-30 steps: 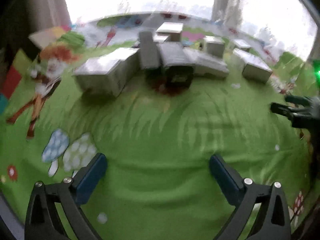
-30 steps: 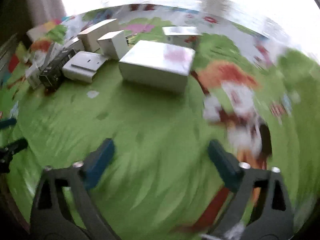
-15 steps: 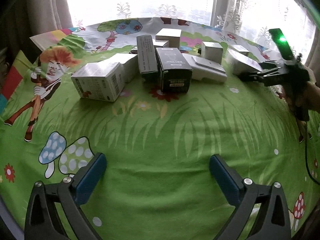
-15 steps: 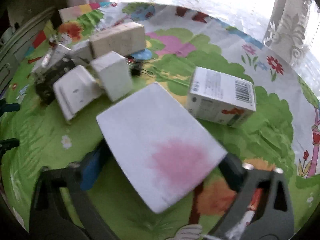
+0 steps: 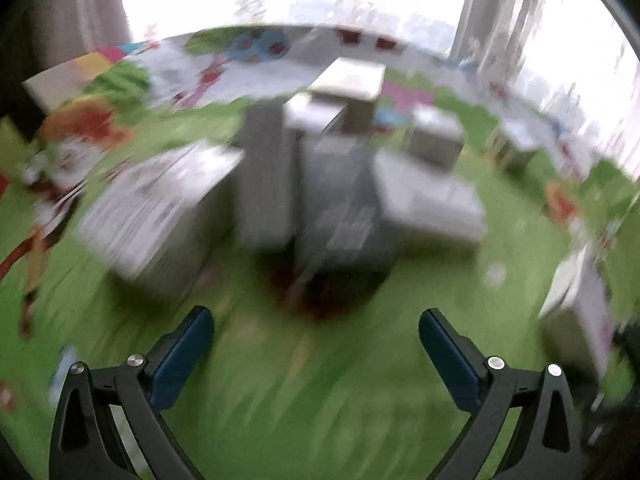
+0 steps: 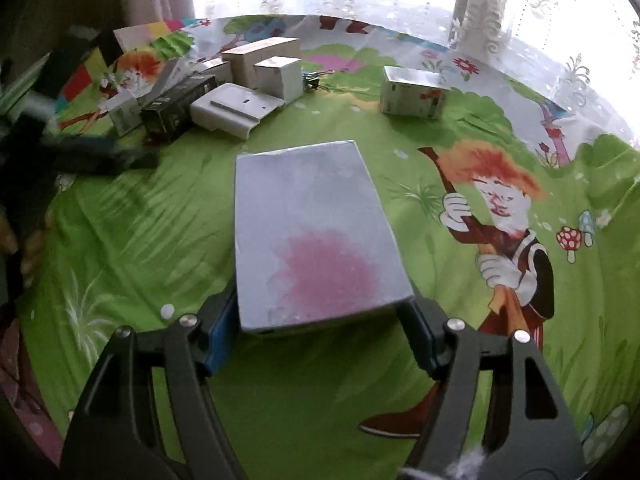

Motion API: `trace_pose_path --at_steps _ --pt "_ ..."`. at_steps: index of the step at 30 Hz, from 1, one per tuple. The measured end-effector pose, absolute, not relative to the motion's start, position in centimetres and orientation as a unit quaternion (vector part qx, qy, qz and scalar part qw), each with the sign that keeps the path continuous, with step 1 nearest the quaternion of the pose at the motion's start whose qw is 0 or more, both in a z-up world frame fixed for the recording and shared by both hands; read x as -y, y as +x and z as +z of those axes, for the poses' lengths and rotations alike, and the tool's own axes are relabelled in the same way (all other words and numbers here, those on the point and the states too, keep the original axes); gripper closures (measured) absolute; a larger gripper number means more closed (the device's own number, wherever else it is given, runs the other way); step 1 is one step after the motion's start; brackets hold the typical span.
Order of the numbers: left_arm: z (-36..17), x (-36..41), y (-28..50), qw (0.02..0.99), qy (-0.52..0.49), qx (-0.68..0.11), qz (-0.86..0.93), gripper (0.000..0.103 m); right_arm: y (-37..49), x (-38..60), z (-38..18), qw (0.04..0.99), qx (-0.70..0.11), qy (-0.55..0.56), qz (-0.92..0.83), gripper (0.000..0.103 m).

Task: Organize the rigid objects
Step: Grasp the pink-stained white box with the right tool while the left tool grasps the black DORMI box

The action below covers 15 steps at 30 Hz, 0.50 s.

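In the right wrist view a flat white box (image 6: 316, 232) with a pink stain lies lengthwise between the fingers of my right gripper (image 6: 320, 312). The jaws are closing, and the blue pads (image 6: 222, 332) sit against the box's near sides. A cluster of boxes stands at the back left, among them a black box (image 6: 176, 104) and a flat white box (image 6: 236, 110). The left wrist view is badly blurred. My left gripper (image 5: 314, 316) is open and empty above the green cloth, just short of the black box (image 5: 344, 216).
A lone printed box (image 6: 412, 92) stands at the back right, with binder clips (image 6: 314, 80) near the cluster. The left gripper's dark blurred shape (image 6: 100, 152) shows at the left. The cartoon-print cloth (image 6: 500, 220) ends at a curtained window.
My right gripper moved from bare cloth onto the flat white box and narrowed around it; the box now lines up with the fingers. The left gripper moved closer to the cluster.
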State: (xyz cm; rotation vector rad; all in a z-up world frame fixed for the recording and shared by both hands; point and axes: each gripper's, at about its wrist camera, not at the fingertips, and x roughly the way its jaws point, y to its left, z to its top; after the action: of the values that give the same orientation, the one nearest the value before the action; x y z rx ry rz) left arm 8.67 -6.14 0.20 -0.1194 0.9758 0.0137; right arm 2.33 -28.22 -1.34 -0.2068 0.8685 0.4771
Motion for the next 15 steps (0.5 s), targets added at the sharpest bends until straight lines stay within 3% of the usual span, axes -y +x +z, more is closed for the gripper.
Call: trace_pose_path --at_steps 1,3,4,5,10,13,14,15 --pt "0.2 6.2 9.3 0.885 -0.053 -0.462 0.014 0.012 2.4 28.3 -1.4 0.875 -0.418 -0.094 0.227 0.027" --pt "0.3 6.5 9.8 0.891 -0.033 -0.452 0.035 0.053 2.9 28.4 -1.3 0.874 -0.420 -0.088 0.227 0.026" --pt "0.5 6.7 9.4 0.893 -0.040 -0.448 0.014 0.061 2.8 28.4 -1.3 0.874 -0.420 -0.089 0.226 0.026" --pt "0.7 6.7 8.5 0.893 -0.051 -0.447 -0.006 0.063 2.8 28.5 -1.3 0.875 -0.420 -0.090 0.226 0.026" --pt "0.6 5.9 0.2 0.897 -0.056 -0.436 -0.052 0.063 2.7 28.2 -1.3 0.874 -0.421 -0.087 0.225 0.025" --pt "0.7 5.2 -1.3 0.899 -0.040 -0.434 -0.051 0.057 2.8 28.2 -1.3 0.874 -0.421 -0.087 0.227 0.023" --pt "0.7 5.0 -0.9 0.898 -0.034 -0.436 -0.047 0.040 2.9 28.1 -1.3 0.873 -0.422 -0.087 0.229 0.018" --pt "0.6 4.7 -0.2 0.896 -0.031 -0.441 -0.036 0.016 2.9 27.9 -1.4 0.871 -0.424 -0.089 0.233 0.016"
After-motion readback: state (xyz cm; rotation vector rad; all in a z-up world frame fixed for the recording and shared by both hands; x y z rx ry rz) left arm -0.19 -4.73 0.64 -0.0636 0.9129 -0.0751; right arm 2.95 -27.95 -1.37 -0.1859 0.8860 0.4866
